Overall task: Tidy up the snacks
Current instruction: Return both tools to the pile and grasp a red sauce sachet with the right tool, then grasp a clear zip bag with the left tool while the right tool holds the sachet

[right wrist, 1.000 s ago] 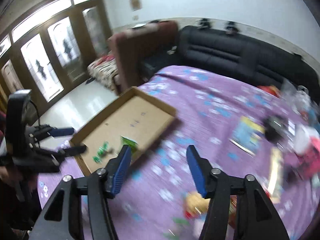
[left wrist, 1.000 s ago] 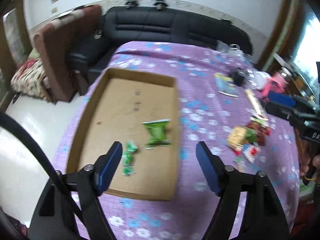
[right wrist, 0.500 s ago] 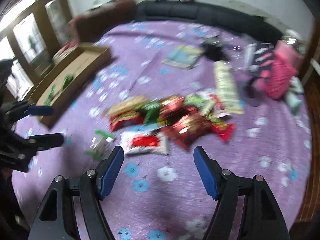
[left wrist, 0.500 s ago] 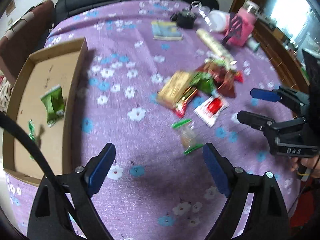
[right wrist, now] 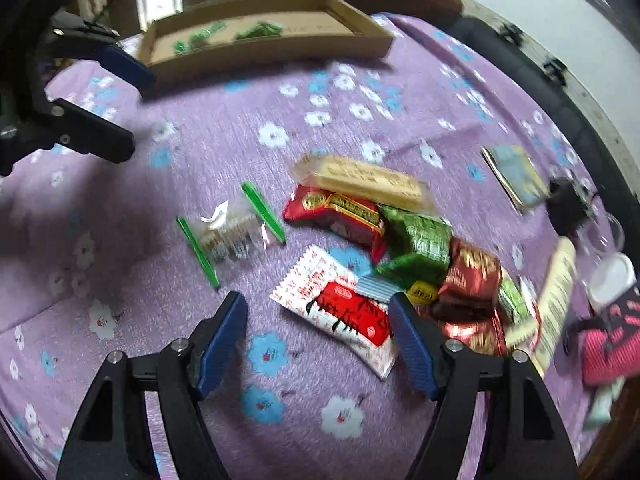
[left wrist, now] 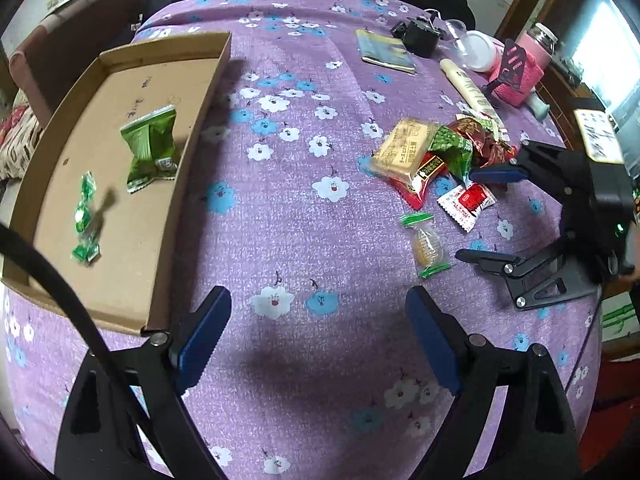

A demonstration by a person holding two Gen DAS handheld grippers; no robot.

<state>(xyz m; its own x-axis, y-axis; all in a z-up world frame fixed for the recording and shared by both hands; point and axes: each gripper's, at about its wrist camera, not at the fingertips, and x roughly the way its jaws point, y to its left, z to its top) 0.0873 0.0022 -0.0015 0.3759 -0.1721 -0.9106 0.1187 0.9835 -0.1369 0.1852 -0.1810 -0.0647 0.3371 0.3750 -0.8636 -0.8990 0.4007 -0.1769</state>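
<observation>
right wrist view: the red-and-white sachet point(right wrist: 340, 314) lies flat on the purple flowered table point(right wrist: 280, 128), between the wide-open tips of the right claw point(right wrist: 318, 338), which grips nothing. just past it sits the snack pile point(right wrist: 400, 236); to the claw's left lies a clear green-edged packet point(right wrist: 232, 232). far ahead-left stands the cardboard tray point(right wrist: 280, 50). left wrist view: the left claw point(left wrist: 320, 344) hangs wide open and empty over bare cloth; the tray point(left wrist: 192, 128), ahead to its left, holds a green bag point(left wrist: 152, 148) and small green candies point(left wrist: 86, 220).
</observation>
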